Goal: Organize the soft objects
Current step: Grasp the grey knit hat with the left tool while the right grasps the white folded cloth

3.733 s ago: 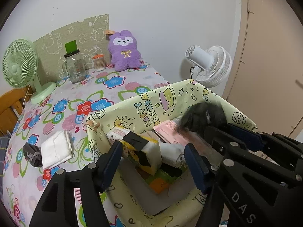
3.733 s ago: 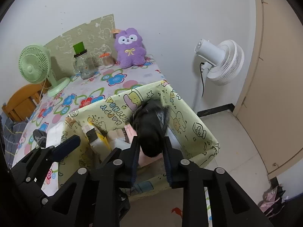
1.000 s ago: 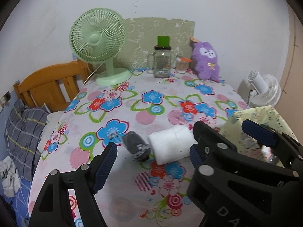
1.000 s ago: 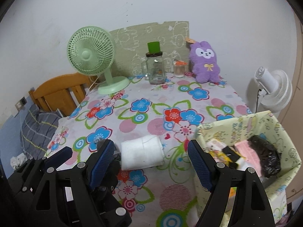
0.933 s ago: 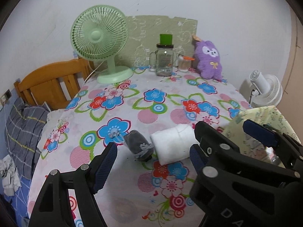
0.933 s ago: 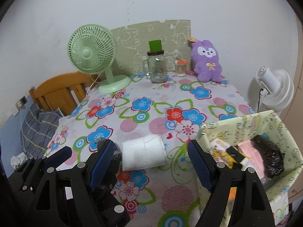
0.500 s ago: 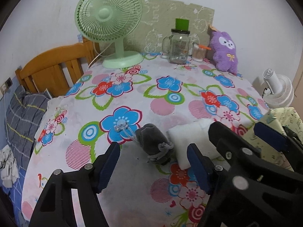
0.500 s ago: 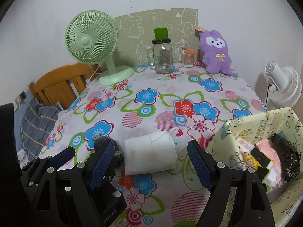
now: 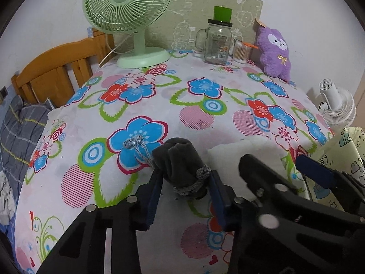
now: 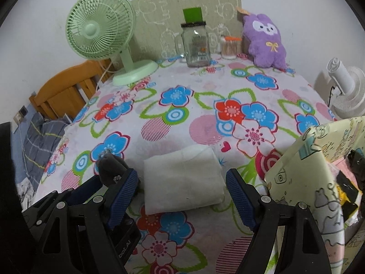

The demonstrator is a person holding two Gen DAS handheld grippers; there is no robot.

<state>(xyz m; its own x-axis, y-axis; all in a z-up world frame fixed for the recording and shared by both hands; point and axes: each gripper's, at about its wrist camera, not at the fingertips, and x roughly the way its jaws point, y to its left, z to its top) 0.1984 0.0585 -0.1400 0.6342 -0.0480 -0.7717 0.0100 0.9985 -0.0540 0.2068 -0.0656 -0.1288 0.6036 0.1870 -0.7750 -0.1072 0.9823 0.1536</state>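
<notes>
A dark grey drawstring pouch (image 9: 180,162) lies on the flowered tablecloth. My left gripper (image 9: 183,183) is shut on the pouch, its blue pads pressing both sides. The pouch also shows in the right wrist view (image 10: 110,167). A folded white cloth (image 10: 183,179) lies just right of the pouch, and it shows partly hidden in the left wrist view (image 9: 241,153). My right gripper (image 10: 182,194) is open, with its pads on either side of the cloth's near edge. A yellow-green cartoon-print fabric bin (image 10: 308,159) stands at the table's right edge with packets and a black bag inside.
At the back of the table stand a green desk fan (image 9: 130,20), a glass jar with a green lid (image 9: 217,43), a cotton swab cup (image 9: 241,51) and a purple plush (image 9: 276,50). A wooden headboard (image 9: 54,73) is left, a white floor fan (image 10: 344,86) right.
Both grippers have moved forward and down to the table. My left gripper has closed on the grey pouch. My right gripper now straddles the white cloth, still open.
</notes>
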